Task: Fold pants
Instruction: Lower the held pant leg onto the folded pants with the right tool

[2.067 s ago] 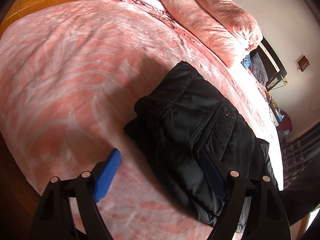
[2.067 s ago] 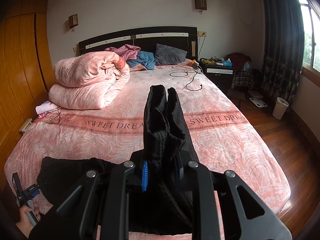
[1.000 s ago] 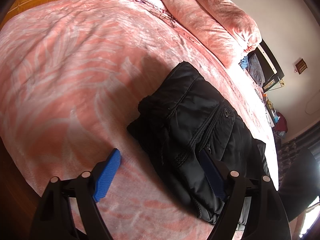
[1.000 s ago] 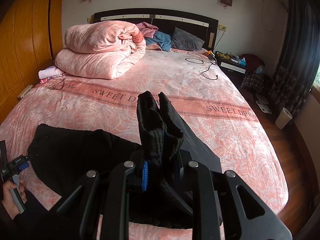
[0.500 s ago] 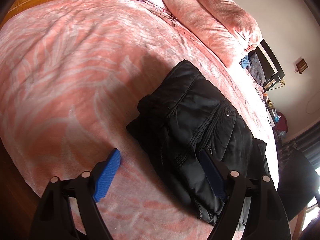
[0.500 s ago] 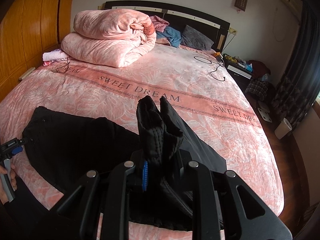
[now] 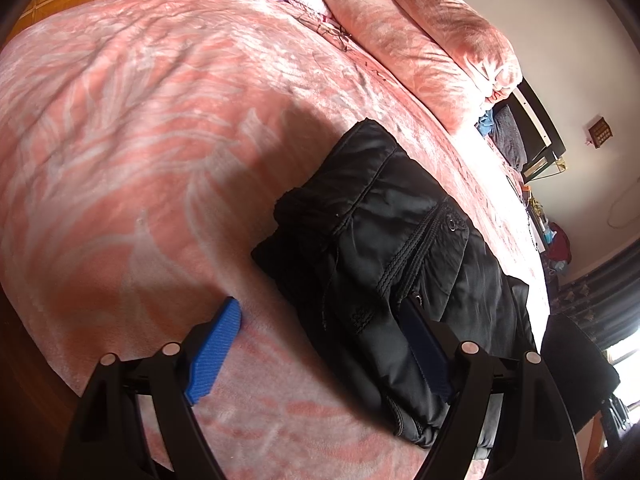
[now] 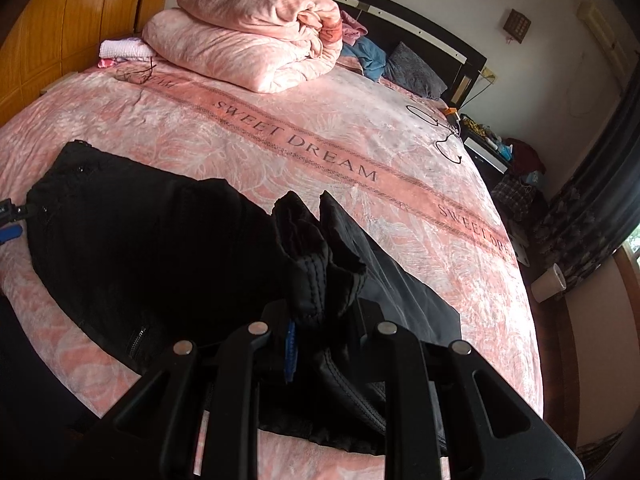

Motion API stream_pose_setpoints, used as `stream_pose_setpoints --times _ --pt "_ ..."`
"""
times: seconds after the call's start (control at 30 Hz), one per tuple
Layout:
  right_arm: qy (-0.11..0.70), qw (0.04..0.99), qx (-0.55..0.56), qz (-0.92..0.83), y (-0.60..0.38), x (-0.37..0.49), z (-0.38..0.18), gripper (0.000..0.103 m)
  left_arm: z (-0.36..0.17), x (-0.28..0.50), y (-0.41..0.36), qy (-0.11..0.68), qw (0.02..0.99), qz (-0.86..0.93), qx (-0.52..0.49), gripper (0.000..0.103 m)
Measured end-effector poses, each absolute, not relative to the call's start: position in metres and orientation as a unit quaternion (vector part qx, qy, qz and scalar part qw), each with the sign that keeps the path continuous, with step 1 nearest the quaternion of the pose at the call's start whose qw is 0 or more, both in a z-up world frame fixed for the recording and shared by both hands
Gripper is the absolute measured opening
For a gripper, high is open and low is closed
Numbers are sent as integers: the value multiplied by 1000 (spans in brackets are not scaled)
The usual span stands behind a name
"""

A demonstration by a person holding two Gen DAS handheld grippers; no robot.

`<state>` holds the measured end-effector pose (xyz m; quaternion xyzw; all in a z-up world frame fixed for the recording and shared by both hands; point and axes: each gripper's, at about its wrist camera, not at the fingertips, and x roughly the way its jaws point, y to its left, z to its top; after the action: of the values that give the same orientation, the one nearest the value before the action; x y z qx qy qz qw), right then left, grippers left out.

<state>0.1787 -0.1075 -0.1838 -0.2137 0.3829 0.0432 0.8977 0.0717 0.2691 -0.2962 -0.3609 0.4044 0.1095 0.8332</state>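
Observation:
Black pants (image 7: 400, 248) lie across the near part of a pink bed (image 7: 140, 120), waist end toward the left. My left gripper (image 7: 320, 344) is open just above the waist end, its right blue pad over the fabric, its left pad over the bedspread. My right gripper (image 8: 324, 344) is shut on the bunched leg cuffs of the pants (image 8: 320, 256) and holds them up above the bed, while the rest of the pants (image 8: 140, 248) lies flat to the left.
A folded pink duvet (image 8: 256, 36) and pillows (image 8: 412, 68) sit at the headboard. A black cable (image 8: 440, 132) lies on the far right of the bed. A nightstand (image 8: 488, 148), a white bin (image 8: 550, 282) and curtains stand at the right. A wooden wardrobe (image 8: 72, 28) is at the left.
My right gripper has carried the leg cuffs leftward and lower toward the waist end, so more of the flat pants shows. The left gripper has stayed open in place.

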Motion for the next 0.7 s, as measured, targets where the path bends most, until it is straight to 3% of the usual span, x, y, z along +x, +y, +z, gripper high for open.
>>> stream_pose_setpoints --times 0.6,0.7 --pt "389 861 -325 33 -60 163 -250 19 -296 70 271 404 833 107 -364 82" --pt "390 851 -350 30 -54 156 -268 23 -296 70 271 404 833 107 -363 83"
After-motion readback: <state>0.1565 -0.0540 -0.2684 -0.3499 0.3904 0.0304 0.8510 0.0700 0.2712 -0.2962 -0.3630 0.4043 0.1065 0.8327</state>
